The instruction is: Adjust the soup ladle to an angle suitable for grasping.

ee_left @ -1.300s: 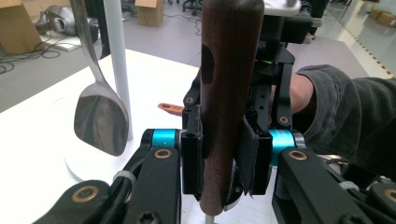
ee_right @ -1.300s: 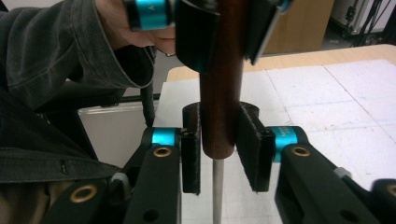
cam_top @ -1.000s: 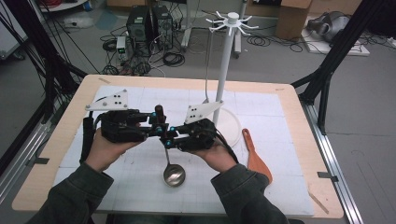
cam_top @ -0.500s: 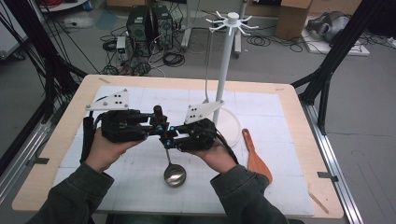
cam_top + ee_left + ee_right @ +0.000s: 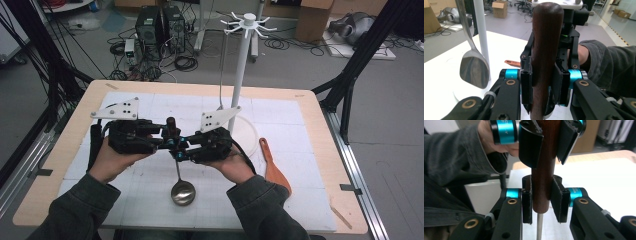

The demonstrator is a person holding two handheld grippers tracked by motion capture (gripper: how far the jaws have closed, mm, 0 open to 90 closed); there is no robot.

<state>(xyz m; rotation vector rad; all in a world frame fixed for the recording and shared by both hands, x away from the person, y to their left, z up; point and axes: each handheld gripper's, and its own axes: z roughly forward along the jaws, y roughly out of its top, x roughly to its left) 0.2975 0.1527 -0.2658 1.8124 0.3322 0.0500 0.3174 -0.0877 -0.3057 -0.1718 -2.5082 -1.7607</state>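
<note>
Spanning most of the high view, the table (image 5: 320,130) carries a white mat; all places below are given relative to the white hook stand (image 5: 241,75), which rises from a round base at the mat's far middle.

Left gripper (image 5: 162,142): held in the person's left hand, level, on the near left of the stand, jaws pointing toward the right gripper. In the left gripper view its pads (image 5: 525,85) are clamped on the dark wooden handle (image 5: 545,50) of the ladle.

Right gripper (image 5: 184,148): held in the right hand, just near of the stand's base, facing the left one. In the right gripper view its pads (image 5: 557,197) bracket the same handle near its lower end; the left pad touches, but whether the right one does I cannot tell. The left gripper's pads sit higher on the handle.

Ladle (image 5: 182,190): upright handle between the two grippers, metal shaft running toward the person, bowl resting low over the mat, near-left of the stand.

Orange spatula (image 5: 272,165): flat on the mat, near-right of the stand's base.

Metal spoon (image 5: 472,65): seen in the left gripper view hanging just beside the stand's pole.
</note>
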